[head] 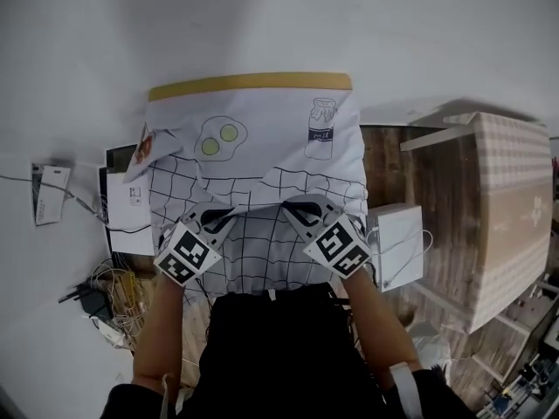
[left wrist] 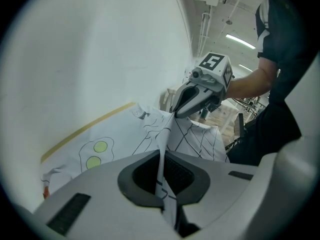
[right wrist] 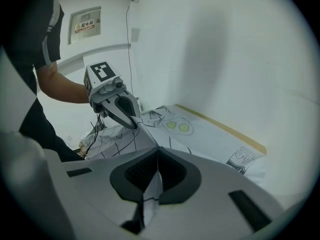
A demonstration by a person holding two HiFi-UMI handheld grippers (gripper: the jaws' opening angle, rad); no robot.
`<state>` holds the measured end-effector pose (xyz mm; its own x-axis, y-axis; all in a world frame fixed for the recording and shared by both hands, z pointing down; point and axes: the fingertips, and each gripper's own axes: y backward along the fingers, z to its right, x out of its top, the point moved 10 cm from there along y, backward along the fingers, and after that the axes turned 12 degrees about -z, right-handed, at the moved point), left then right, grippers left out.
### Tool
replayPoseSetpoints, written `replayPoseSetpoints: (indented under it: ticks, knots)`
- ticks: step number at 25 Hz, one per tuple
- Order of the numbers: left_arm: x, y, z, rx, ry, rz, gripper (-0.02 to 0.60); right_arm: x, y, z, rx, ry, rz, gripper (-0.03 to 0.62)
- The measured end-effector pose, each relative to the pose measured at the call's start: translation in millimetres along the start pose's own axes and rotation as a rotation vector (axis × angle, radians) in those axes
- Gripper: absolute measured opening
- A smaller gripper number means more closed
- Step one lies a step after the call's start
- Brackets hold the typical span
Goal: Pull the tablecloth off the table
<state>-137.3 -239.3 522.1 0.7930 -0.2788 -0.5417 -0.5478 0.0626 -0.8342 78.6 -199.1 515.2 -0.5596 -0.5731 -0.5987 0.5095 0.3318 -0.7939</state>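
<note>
White cloth printed with a black grid fills the middle of the head view. The tablecloth [head: 262,116] lies spread out, with a tan strip [head: 249,81] along its far edge, a fried-egg drawing [head: 220,138] at far left and a bottle drawing [head: 321,129] at far right. Its near edge is bunched and lifted where the two tools meet it. The left gripper [head: 229,214] bites that edge left of centre and the right gripper [head: 293,208] bites it just right of centre, their tips near each other. To the right of the tablecloth a white box [head: 397,244] with a cord rests on wood, and farther right is a checked cloth [head: 511,199]. A tangle of cables [head: 113,291] lies at near left.

From the left gripper view, the jaws are pressed together on a thin upright fold of the tablecloth. The fold rises out of the gap and runs on to the tip of the right gripper, which also pinches the fabric. The fried-egg drawing shows at left, beside the pale wall [left wrist: 100,59].

From the right gripper view, that gripper's jaws are likewise clamped on a fold of the gridded tablecloth. Beyond them the left gripper holds up a ridge of the same cloth. The fried-egg drawing and bottle drawing lie on the flat part farther off, and a small sign [right wrist: 85,26] hangs on the far wall.
</note>
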Motion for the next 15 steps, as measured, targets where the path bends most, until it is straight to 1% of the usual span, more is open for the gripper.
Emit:
replayPoseSetpoints:
  ticks: [7,11,15]
  knots:
    - [21.9,22.4,-4.0,0.050,-0.024,0.037,0.014,19.6,25.1,6.2,-0.036,0.023,0.041,0.020]
    - [34.7,34.1,-2.4,0.066,-0.043,0.073,0.014,27.6,39.9,5.9,-0.055,0.030,0.062,0.020]
    - [45.2,47.8,-2.9,0.083,-0.043,0.089,0.014,39.0,54.5,7.7,-0.080,0.048,0.085,0.020]
